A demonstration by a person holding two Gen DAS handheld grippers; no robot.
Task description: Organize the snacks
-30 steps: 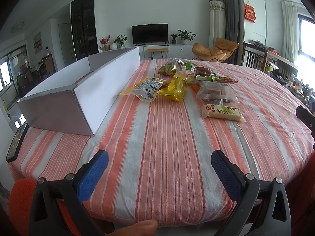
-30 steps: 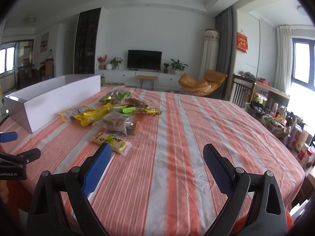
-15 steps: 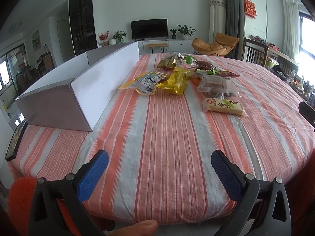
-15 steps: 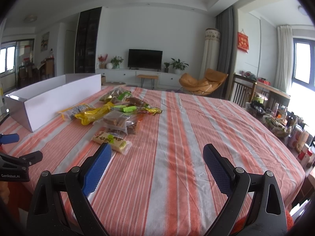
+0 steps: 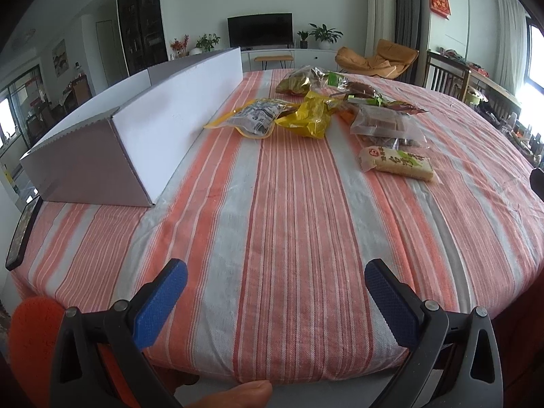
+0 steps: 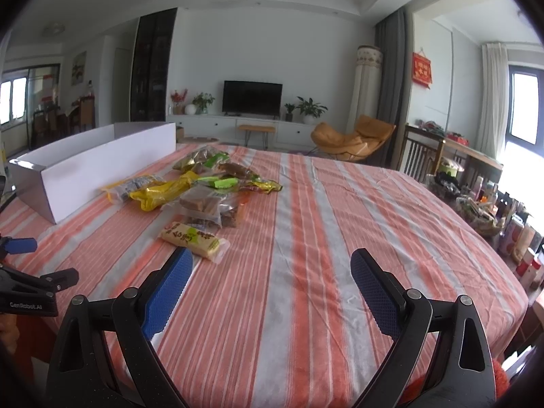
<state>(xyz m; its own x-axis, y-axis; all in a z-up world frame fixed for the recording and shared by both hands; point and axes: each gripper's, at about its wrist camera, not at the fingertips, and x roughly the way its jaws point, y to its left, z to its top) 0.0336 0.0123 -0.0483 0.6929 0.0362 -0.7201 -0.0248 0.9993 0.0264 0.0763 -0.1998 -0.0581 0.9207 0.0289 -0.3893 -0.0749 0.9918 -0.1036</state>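
Two grippers hung over the near edge of the table, each with black plastic arms and blue, finely dimpled pads. The left gripper [image 5: 275, 289] had its fingers spread wide with nothing between them, and the right gripper [image 6: 272, 278] was likewise spread and empty.

The snacks lay in a loose heap toward the middle of the table, well ahead of both grippers. Nearest was a flat, rectangular rice cracker pack [image 5: 396, 163] in clear film with a cream and green label. Behind it sat a clear bag of brown blocks [image 5: 384, 125], soft and crinkled. A shiny yellow foil bag [image 5: 307, 117] lay crumpled beside a yellow-edged pouch with black-and-white print [image 5: 255, 119]. Further back were more crinkly packets [image 5: 306, 81] in green and brown wrap, overlapping one another.

A long white cardboard box [image 5: 142, 125], open at the top with a serrated cut edge, stood on the left side of the table, just beside the printed pouch. A dark phone-like slab [image 5: 22, 234] lay at the table's left edge.

The striped tablecloth [image 5: 289, 221] was woven, with orange, white and grey bands, faintly wrinkled. Beyond it the room held a television [image 6: 252, 97] on a low white cabinet, potted plants, an orange lounge chair [image 6: 353, 137] and grey curtains.
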